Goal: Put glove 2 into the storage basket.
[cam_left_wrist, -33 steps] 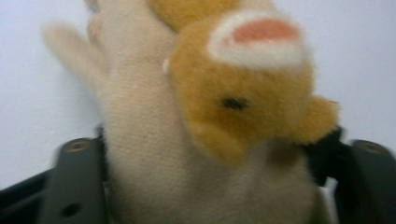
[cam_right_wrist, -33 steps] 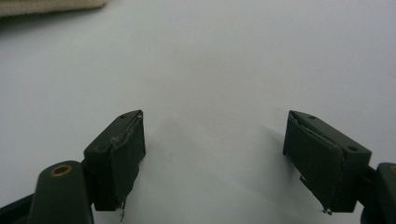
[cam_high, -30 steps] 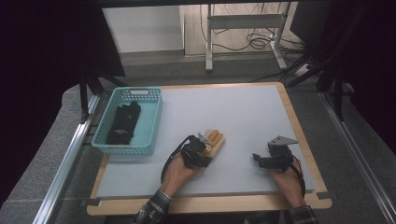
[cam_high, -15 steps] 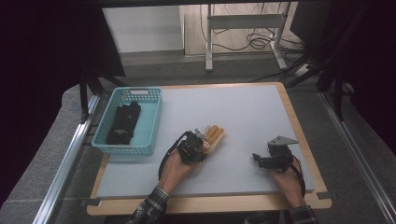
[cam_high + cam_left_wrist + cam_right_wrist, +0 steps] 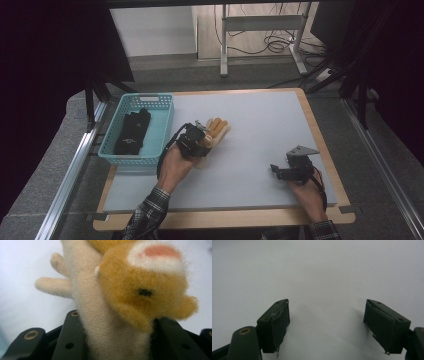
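Fuzzy cream-orange glove (image 5: 117, 302), seemingly jaw-clamped

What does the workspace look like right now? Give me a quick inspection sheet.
Surface: pale grey mat on a wooden table.
Job's things: cream and tan fuzzy glove on the mat beside a teal basket; black gloves inside the basket.
Clutter: nothing seen.
Grippers: left hand-held gripper shut on the fuzzy glove, the fabric pinched between its jaws; right hand-held gripper open, holding nothing, low over the bare mat.
Cables: a black cable loops from the left hand-held gripper; more lie on the floor behind.
Surroundings: metal desk frame beyond the table, dark curtains at both sides.
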